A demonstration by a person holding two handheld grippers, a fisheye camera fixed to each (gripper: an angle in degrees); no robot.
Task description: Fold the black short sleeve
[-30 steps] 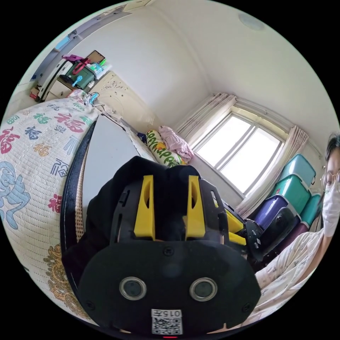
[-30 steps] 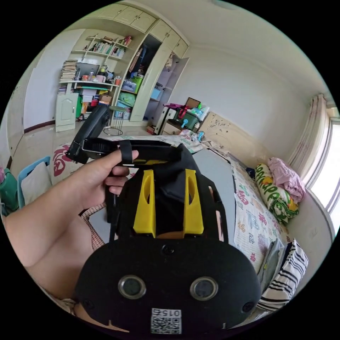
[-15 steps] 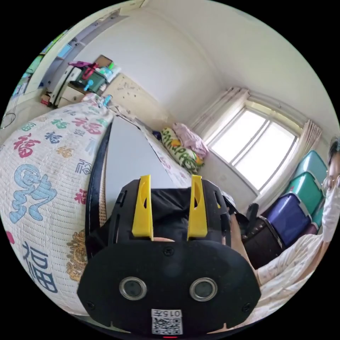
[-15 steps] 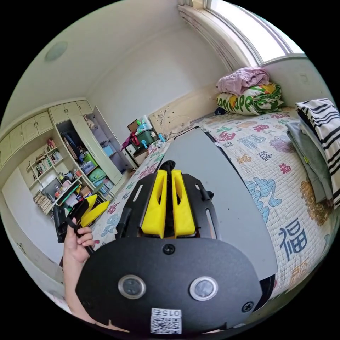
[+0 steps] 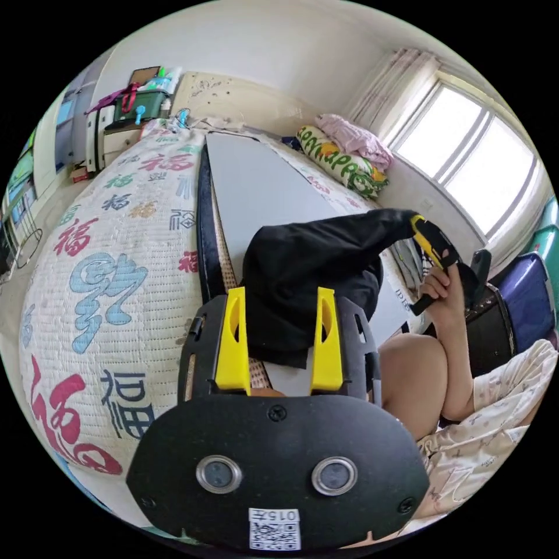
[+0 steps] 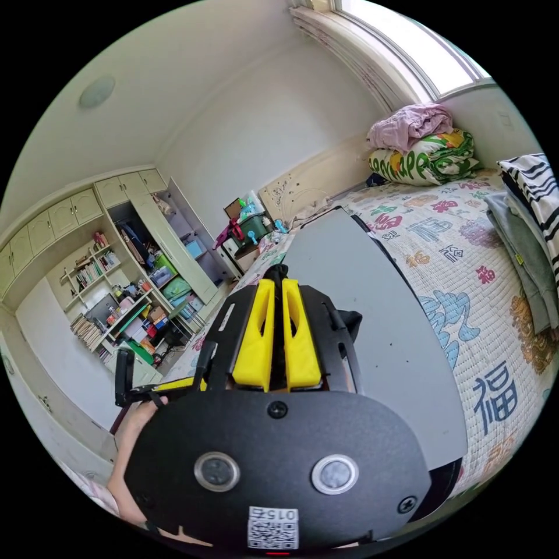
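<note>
1. Black short-sleeve shirt of soft crumpled cloth [image 5: 314, 273]: it now hangs bunched over the near end of the flat grey board [image 5: 256, 180] that lies on the white quilted bedspread printed with coloured characters [image 5: 110, 244]. One end of it is stretched out sideways to the right claw [image 5: 420, 228].
2. A second ago the cloth was gathered up close between both claws, which were held high together. Since then the two have drawn apart and the garment has been pulled out between them.
3. Left claw [image 5: 279, 326]: its yellow jaws stand spread with the black cloth drooping between them. They do not press on it, so I judge it released.
4. Right claw: in the right gripper view its yellow jaws are clenched together on a thin edge of black cloth [image 6: 278, 272], where half a second ago they were already closing.
5. Meaning: the shirt is being opened out for laying flat on the board. It is still a lump, so no fold has begun.
</note>
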